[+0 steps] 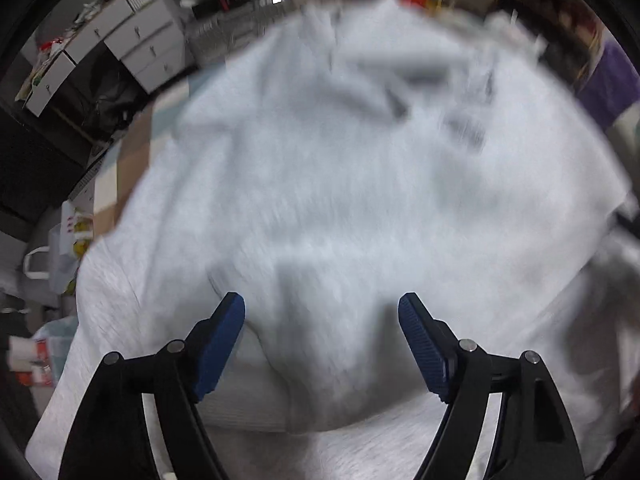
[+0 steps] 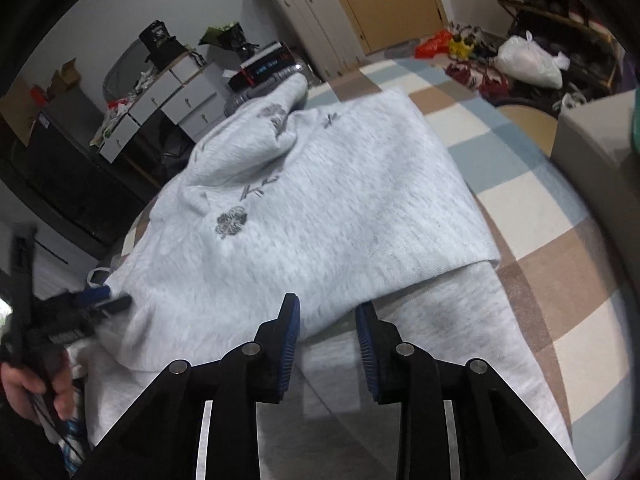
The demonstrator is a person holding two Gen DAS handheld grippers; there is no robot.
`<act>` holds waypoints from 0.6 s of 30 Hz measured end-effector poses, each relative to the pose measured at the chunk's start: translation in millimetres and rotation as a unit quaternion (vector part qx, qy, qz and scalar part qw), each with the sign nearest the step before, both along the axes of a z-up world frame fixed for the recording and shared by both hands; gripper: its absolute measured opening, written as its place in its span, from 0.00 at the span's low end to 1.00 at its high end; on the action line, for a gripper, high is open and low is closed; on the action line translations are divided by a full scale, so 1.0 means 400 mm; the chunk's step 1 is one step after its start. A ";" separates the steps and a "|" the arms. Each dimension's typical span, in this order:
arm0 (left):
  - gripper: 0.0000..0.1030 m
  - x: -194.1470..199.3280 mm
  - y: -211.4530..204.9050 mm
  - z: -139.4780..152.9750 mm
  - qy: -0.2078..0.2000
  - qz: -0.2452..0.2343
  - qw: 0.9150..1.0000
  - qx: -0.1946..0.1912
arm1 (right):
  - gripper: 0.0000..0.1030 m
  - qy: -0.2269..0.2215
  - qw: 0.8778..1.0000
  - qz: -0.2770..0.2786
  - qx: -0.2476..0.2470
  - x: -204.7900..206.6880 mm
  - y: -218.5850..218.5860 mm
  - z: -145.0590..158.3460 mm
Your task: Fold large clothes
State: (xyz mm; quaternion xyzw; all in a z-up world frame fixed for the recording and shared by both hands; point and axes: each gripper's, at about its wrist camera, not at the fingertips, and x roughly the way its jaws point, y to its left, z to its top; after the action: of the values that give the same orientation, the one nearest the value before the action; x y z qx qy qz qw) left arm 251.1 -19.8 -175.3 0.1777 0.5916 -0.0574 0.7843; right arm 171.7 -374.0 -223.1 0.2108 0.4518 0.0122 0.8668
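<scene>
A large light grey knitted garment (image 2: 320,208) with dark embroidered flowers lies partly folded on a checked surface. One layer is folded over another, and a lower part (image 2: 460,340) extends toward me. My right gripper (image 2: 327,312) is open just above the fold's near edge. My left gripper (image 1: 321,304) is open and empty, low over the garment (image 1: 340,180), which is blurred in that view. The left gripper also shows in the right wrist view (image 2: 104,298) at the garment's left edge, held by a hand.
The checked blue, brown and cream cover (image 2: 540,216) spreads to the right. White drawers (image 2: 168,108) and a dark cabinet (image 2: 72,176) stand at the left. A suitcase (image 2: 316,28), bags (image 2: 528,62) and a shoe rack stand at the far side.
</scene>
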 end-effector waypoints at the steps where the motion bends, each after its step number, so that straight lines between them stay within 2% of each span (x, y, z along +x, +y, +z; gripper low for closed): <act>1: 0.76 0.002 0.006 -0.038 0.019 0.011 1.000 0.014 | 0.29 -0.004 1.000 0.001 -0.007 -0.005 0.004 0.005; 2: 0.76 0.004 0.021 -0.028 -0.008 0.024 1.000 -0.008 | 0.29 -0.006 1.000 0.002 -0.012 -0.008 0.008 0.008; 5: 0.73 0.004 0.056 0.005 -0.022 0.061 0.998 0.003 | 0.29 -0.015 0.999 0.005 -0.030 -0.027 0.007 0.016; 7: 0.73 -0.030 0.101 0.078 -0.068 0.070 0.994 -0.041 | 0.29 -0.025 0.999 -0.002 -0.033 -0.038 0.000 0.028; 9: 0.73 -0.094 0.161 0.160 -0.118 0.081 0.986 -0.086 | 0.30 -0.038 0.999 -0.008 -0.037 -0.046 -0.001 0.044; 10: 0.73 -0.124 0.183 0.185 -0.138 0.088 0.982 -0.094 | 0.36 -0.050 0.998 -0.010 -0.040 -0.054 -0.001 0.055; 12: 0.74 -0.244 0.247 0.254 -0.184 0.109 0.969 -0.120 | 0.47 -0.063 0.997 -0.009 -0.044 -0.061 0.010 0.069; 13: 0.74 -0.314 0.274 0.283 -0.201 0.120 0.963 -0.132 | 0.49 -0.070 0.997 -0.005 -0.044 -0.065 0.022 0.076; 15: 0.74 -0.444 0.371 0.317 -0.237 0.169 0.945 -0.151 | 0.49 -0.075 0.996 0.008 -0.042 -0.067 0.041 0.081; 16: 0.74 -0.477 0.367 0.319 -0.245 0.188 0.938 -0.157 | 0.49 -0.077 0.996 0.018 -0.044 -0.067 0.061 0.083; 18: 0.76 -0.571 0.484 0.308 -0.259 0.249 0.915 -0.185 | 0.49 -0.080 0.995 0.032 -0.054 -0.069 0.092 0.085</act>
State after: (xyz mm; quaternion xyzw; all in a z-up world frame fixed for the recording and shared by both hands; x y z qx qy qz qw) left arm 22.7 173.8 -51.9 -0.1151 0.3718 0.0790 0.9178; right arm 143.9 -337.4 -189.3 0.1476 0.3877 0.0325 0.9093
